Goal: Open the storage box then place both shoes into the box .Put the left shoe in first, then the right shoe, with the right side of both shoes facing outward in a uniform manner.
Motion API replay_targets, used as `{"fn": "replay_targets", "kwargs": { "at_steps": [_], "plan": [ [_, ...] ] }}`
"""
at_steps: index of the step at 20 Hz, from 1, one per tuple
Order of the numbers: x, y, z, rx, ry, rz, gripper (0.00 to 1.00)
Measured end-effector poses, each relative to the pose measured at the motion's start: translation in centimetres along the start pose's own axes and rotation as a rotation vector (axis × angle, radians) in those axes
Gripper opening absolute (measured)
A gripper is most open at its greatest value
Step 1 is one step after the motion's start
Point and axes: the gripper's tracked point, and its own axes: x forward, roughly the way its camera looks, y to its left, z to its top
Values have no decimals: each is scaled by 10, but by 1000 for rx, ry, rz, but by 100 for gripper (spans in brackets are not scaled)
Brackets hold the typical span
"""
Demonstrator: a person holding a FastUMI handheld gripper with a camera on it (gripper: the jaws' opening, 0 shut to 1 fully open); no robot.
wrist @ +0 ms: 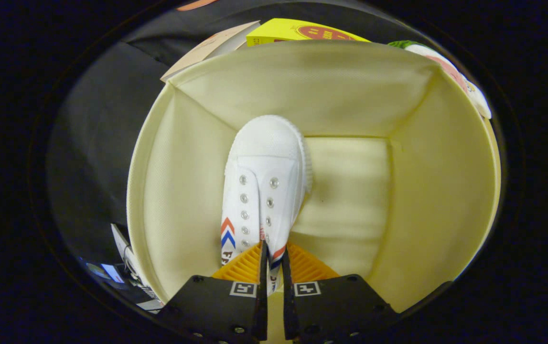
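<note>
Clenching a white shoe by its heel edge, the fingers hold it inside the open box, toe toward the box's far wall, so a second shoe seemingly remains.

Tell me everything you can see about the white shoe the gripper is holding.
The white shoe looks like a canvas sneaker with a textured rubber toe cap, metal eyelets and no laces visible. Red and blue chevrons mark its side near the heel. The gripper has its fingers pinched on the shoe's rear part. The shoe points toe-first away from the fingers, inside the open cream fabric box, toward its left side. Whether it rests on the box floor is unclear.
</note>
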Motion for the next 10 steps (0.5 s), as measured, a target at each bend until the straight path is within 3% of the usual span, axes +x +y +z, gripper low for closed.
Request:
{"fn": "replay_targets", "kwargs": {
  "at_steps": [1, 3, 8, 10],
  "plan": [
    [-1, -1, -1, -19, 5, -5, 14],
    [-14, 3, -4, -47, 6, 19, 28],
    [-63, -1, -23, -128, 15, 20, 90],
    [-90, -2, -33, -175, 10, 40, 97]
  ]
}}
